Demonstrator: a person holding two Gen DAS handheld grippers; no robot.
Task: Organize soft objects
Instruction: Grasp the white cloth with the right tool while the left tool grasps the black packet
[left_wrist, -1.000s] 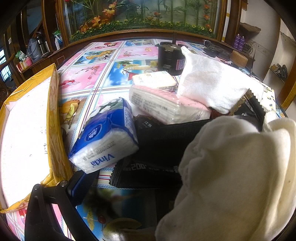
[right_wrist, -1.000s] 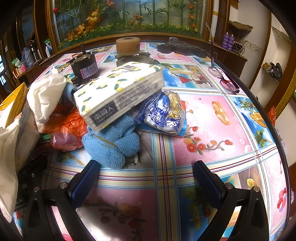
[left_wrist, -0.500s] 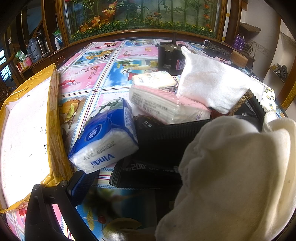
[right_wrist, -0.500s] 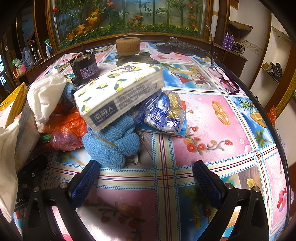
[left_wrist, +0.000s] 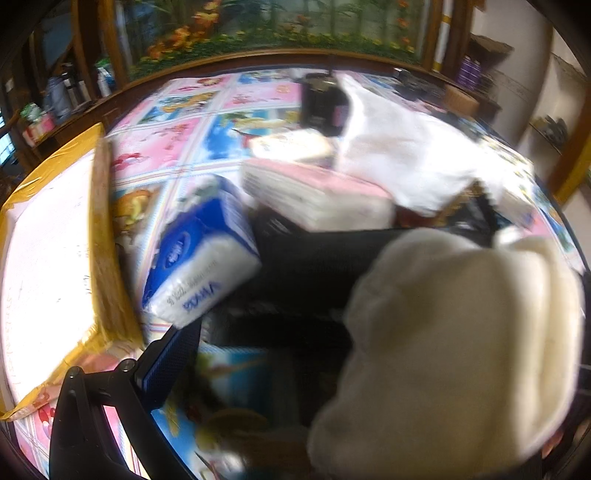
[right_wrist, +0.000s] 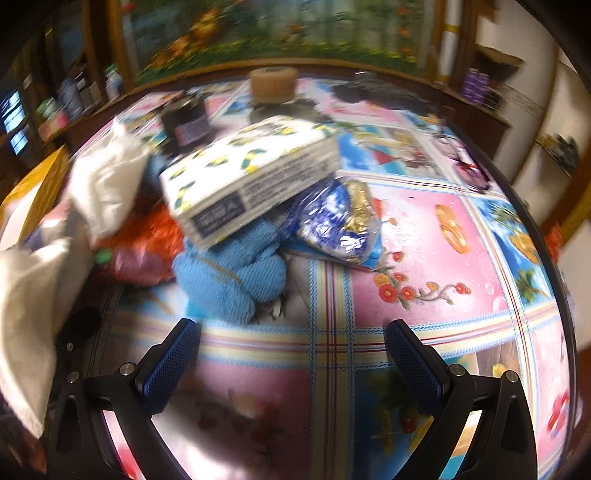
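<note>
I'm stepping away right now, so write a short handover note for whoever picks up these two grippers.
Left gripper: only one finger shows; a cream towel fills its right side, grip unclear.
Right gripper: open, empty, above the tablecloth.
Pile: lemon-print tissue pack rests on a blue towel; blue Vinda tissue pack beside the yellow box.
Done: nothing visibly sorted.
Left: everything.

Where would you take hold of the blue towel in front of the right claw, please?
Probably by the rounded end of the blue towel nearest the right claw, coming straight in low over the table. That end lies bare and bunched, narrower than the open jaws. Its far end sits under the lemon-print tissue pack, so pull back gently or the pack may tip.
</note>
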